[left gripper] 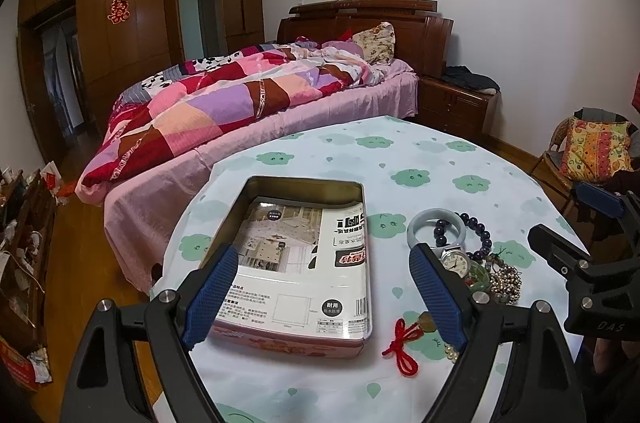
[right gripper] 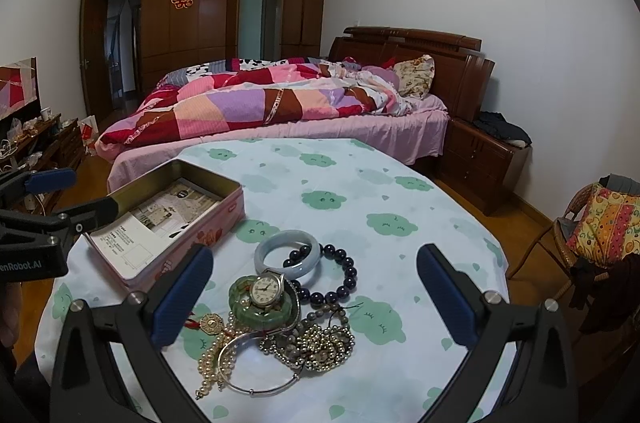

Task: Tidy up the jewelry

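An open pink tin box (left gripper: pixel 362 219) (right gripper: pixel 224 209) with a printed sheet inside sits on the table. A jewelry pile lies to its right: a pale jade bangle (right gripper: pixel 266 250) (left gripper: pixel 420 219), dark bead bracelet (right gripper: pixel 347 275), wristwatch (right gripper: pixel 265 289) on a green ring, pearl strands (right gripper: pixel 212 363), silver bangle (right gripper: pixel 256 389), a gold charm (right gripper: pixel 211 323) with red knot cord (left gripper: pixel 402 343). My left gripper (left gripper: pixel 326 297) is open above the tin's near end. My right gripper (right gripper: pixel 316 295) is open, empty, straddling the pile from just above.
The round table (right gripper: pixel 360 183) has a cloud-print cloth. Behind it stands a bed (right gripper: pixel 280 103) with a patchwork quilt, a nightstand (right gripper: pixel 480 159), and a wicker chair (right gripper: pixel 592 235) at right. Cluttered shelves (left gripper: pixel 20 243) line the left wall.
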Demonstrator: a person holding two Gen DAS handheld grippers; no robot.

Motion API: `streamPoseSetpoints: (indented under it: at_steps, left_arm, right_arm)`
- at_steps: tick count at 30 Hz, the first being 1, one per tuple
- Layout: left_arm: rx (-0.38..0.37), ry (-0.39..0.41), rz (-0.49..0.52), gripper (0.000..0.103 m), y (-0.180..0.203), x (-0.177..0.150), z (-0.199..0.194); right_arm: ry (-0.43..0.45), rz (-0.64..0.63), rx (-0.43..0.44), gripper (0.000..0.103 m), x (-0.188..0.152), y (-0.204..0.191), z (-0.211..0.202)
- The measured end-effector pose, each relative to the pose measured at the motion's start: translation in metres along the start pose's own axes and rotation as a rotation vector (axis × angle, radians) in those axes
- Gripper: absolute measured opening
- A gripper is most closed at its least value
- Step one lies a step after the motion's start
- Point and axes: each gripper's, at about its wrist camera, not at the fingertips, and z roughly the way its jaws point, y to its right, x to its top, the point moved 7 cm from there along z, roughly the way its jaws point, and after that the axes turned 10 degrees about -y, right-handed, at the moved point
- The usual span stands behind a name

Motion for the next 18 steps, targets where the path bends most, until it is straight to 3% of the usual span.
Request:
streamPoseSetpoints:
  at_steps: [18]
  left_arm:
    - [0.012,-0.001,-0.002,0.087,-0.0012,0.0005,0.0013]
  right_arm:
    - [-0.001,-0.001,0.002,0.103,-0.0006,0.0016,0.001]
